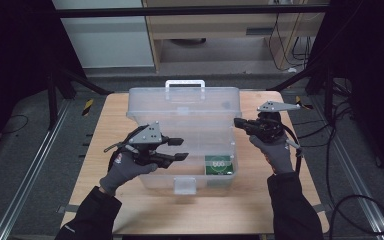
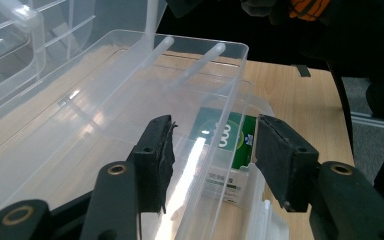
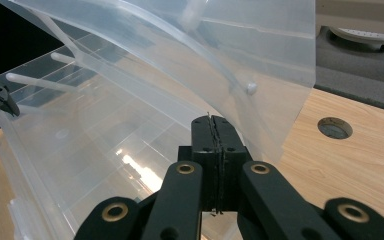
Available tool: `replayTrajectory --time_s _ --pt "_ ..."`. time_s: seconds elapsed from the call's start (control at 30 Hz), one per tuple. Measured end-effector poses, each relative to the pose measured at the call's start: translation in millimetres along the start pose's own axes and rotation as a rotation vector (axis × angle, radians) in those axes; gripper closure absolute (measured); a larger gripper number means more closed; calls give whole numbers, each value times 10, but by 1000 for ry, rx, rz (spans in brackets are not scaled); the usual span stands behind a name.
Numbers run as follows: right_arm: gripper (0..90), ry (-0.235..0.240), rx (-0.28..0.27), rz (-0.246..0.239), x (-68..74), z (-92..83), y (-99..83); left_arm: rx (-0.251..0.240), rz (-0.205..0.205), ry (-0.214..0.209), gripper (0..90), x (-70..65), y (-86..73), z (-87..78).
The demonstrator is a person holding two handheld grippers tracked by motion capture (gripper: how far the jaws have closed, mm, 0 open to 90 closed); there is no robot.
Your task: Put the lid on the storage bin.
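Left gripper view: box wall [image 2: 215, 150] half hides green carton [image 2: 230, 137].

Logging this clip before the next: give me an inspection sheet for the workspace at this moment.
Surface: wooden table, bare around the box.
Job's things: clear plastic box, lid raised; green carton inside, front right corner.
Clutter: nothing seen.
Grippers: left gripper open over the box's left side, nothing between its jaws; right gripper shut at the lid's right edge.
Cables: several on the floor at right.
Surroundings: cabinet behind, dark frame.
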State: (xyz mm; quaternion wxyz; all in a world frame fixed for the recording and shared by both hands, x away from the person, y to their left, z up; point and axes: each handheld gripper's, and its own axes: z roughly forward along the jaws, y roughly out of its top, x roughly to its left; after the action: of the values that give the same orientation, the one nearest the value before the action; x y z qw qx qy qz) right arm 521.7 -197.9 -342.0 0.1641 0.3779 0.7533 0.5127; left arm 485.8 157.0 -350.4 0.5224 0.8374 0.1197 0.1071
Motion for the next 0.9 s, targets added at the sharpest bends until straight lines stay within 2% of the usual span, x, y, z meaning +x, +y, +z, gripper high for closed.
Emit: replayTrajectory --time_s 0.23,0.27,0.3,0.4,0.53,0.57,0.63,0.7,0.73,0.77,0.9 --pt "899 3 11 -12 18 -22 -11 -62 -49 60 497 4 -110 -156" --pt "898 3 12 -14 32 -25 -10 -70 -60 83 512 9 -130 -202" --pt "898 3 12 -14 32 -25 -10 -70 -60 83 525 9 -130 -202" --pt "899 -1 15 -27 55 -28 -5 -73 -69 120 544 14 -165 -272" --pt "900 0 26 -29 68 -34 -10 -84 -90 186 626 22 -221 -385" --pt "900 0 26 -29 68 -34 -10 -84 -90 186 643 22 -221 -385" --pt "900 -2 29 -35 72 -39 -10 -87 -99 216 660 25 -246 -426" --pt "900 -3 31 -35 76 -44 -12 -96 -116 238 691 36 -270 -473" --pt "900 -2 34 -36 77 -50 -13 -99 -129 264 727 52 -296 -521" --pt "900 -2 34 -36 77 -50 -13 -99 -129 264 743 52 -296 -521" --pt "900 -6 40 -43 90 -55 -19 -91 -162 307 796 87 -349 -598"
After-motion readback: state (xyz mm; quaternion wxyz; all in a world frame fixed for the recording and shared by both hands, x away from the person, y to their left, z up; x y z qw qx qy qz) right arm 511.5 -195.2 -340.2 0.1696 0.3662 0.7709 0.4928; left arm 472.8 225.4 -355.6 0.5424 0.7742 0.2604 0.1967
